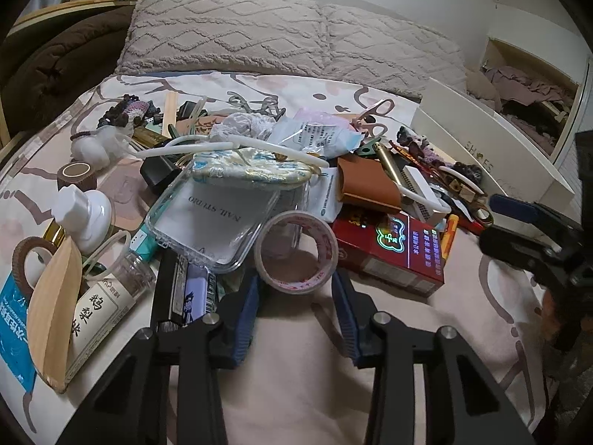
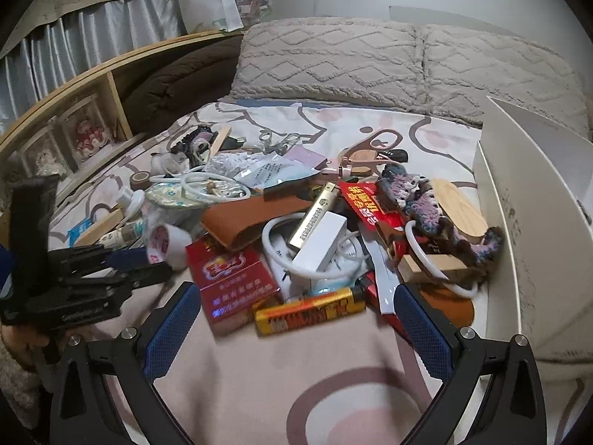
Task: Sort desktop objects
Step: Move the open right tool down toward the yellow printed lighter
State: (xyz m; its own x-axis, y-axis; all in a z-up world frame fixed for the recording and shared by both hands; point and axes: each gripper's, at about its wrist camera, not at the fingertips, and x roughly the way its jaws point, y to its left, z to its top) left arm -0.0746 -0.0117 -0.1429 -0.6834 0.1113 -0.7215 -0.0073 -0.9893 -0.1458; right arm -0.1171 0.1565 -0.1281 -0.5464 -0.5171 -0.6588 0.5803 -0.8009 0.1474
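A jumble of small desk items lies on a patterned bedsheet. In the left wrist view my left gripper (image 1: 296,282) has its blue pads against both sides of a clear tape roll with red print (image 1: 296,256). The right wrist view shows that same tape roll (image 2: 166,244) at the left gripper's (image 2: 148,259) fingertips. My right gripper (image 2: 296,293) stands wide open just short of a yellow lighter (image 2: 311,309), with nothing between its fingers. A red cigarette box (image 2: 229,274) lies left of the lighter and a white charger block (image 2: 322,241) behind it.
An open white shoe box (image 2: 519,204) stands on the right of the pile. A clear case holding a white card (image 1: 215,215) sits behind the tape. Two grey pillows (image 1: 222,29) lie at the far end, and a wooden shelf (image 2: 74,111) runs along the left.
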